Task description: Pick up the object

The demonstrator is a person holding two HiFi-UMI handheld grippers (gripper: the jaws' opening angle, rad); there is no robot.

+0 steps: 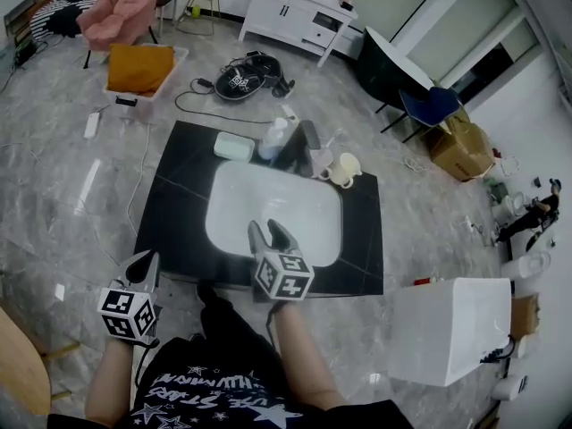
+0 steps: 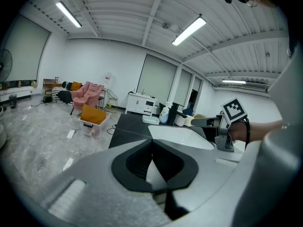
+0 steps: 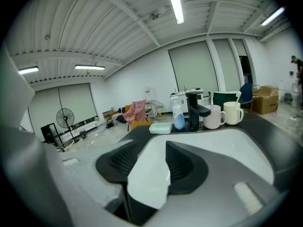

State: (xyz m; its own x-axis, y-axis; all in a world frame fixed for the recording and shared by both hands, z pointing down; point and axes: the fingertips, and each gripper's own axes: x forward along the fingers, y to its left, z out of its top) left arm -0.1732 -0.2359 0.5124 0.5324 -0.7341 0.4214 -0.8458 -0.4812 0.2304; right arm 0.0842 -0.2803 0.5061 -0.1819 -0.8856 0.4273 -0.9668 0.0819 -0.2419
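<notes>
A black counter [image 1: 179, 204] holds a white sink basin [image 1: 268, 213]. Along its far edge stand a pale green soap dish [image 1: 234, 145], a soap bottle [image 1: 273, 139], a black faucet [image 1: 304, 141] and two mugs [image 1: 346, 169]. My right gripper [image 1: 270, 228] hovers over the basin's near edge, open, with only the white basin showing between its pads [image 3: 182, 162]. The faucet [image 3: 195, 109] and mugs [image 3: 233, 112] lie straight ahead of it. My left gripper [image 1: 147, 259] hangs off the counter's near left corner, shut on nothing, its tips [image 2: 152, 143] meeting.
A white box [image 1: 451, 329] stands on the floor to the right of the counter. Beyond the counter lie cables and a black device [image 1: 241, 80], an orange cushion in a white bin [image 1: 141, 68], a white cabinet [image 1: 299, 16] and a blue chair [image 1: 433, 105].
</notes>
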